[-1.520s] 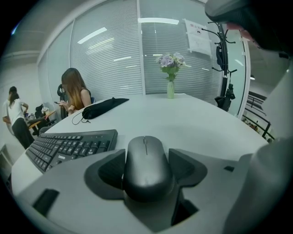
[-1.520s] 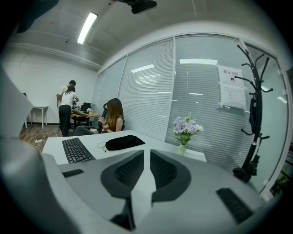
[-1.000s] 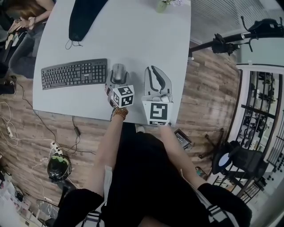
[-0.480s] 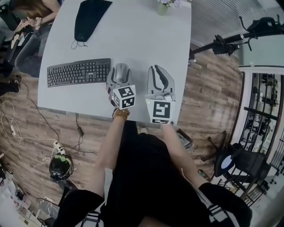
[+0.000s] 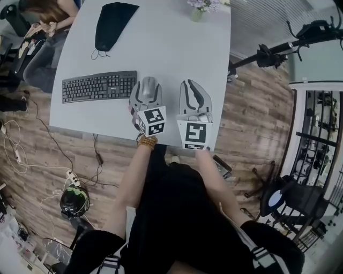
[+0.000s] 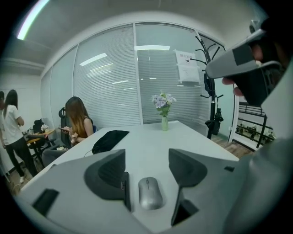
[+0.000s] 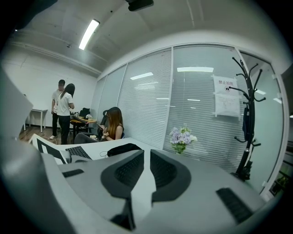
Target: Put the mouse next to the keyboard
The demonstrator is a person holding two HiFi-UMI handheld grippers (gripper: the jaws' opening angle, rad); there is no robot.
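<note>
A grey mouse (image 5: 148, 85) lies on the white table (image 5: 177, 48), just right of the black keyboard (image 5: 99, 86). My left gripper (image 5: 146, 92) is open and straddles the mouse; in the left gripper view the mouse (image 6: 150, 193) sits between the two dark pads (image 6: 110, 173) with a gap on each side. My right gripper (image 5: 194, 95) hovers over the table to the right of the mouse. Its jaws stand almost together with nothing between them (image 7: 147, 155). The keyboard (image 7: 78, 151) also shows at the left of the right gripper view.
A black pouch (image 5: 113, 23) lies at the table's far side, and a small vase of flowers (image 5: 199, 8) stands at the far edge. A seated person (image 5: 45, 15) is at the far left corner. The table's near edge runs just under both grippers.
The head view has shifted slightly. My left gripper's marker cube has drawn back a little toward the table's near edge; the mouse stays beside the keyboard. The right gripper keeps its place.
</note>
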